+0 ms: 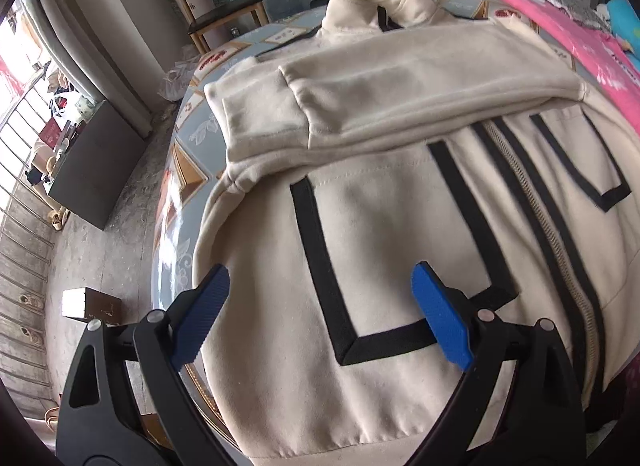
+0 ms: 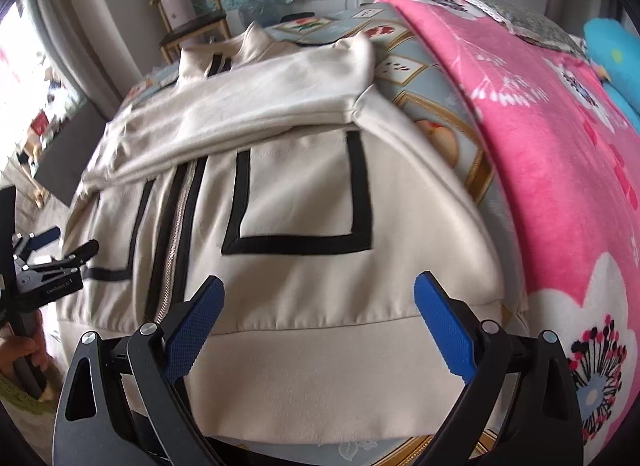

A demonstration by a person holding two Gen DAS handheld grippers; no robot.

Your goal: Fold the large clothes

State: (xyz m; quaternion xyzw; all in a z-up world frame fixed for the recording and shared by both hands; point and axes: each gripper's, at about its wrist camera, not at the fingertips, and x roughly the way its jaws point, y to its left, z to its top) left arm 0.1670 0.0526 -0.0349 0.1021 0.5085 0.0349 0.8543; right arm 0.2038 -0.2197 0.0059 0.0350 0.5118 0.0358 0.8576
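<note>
A cream zip jacket [image 1: 384,225] with black trim lies front-up on the patterned table, both sleeves folded across its chest. In the left wrist view my left gripper [image 1: 320,314] hovers open above the jacket's lower left part, near the black-edged pocket [image 1: 332,298]. In the right wrist view the same jacket [image 2: 304,201] fills the middle, and my right gripper [image 2: 318,330] stands open over the hem band [image 2: 312,378] at the lower right. The left gripper [image 2: 56,244] also shows at the left edge there, held by a hand [image 2: 24,350]. Neither holds any cloth.
A pink flowered blanket [image 2: 540,153] covers the table's right side, touching the jacket's edge. The table cover [image 1: 188,161] shows bare at the left. A wooden chair [image 1: 216,5] stands beyond the table. A dark cabinet [image 1: 96,169] and a small box [image 1: 90,304] sit on the floor at left.
</note>
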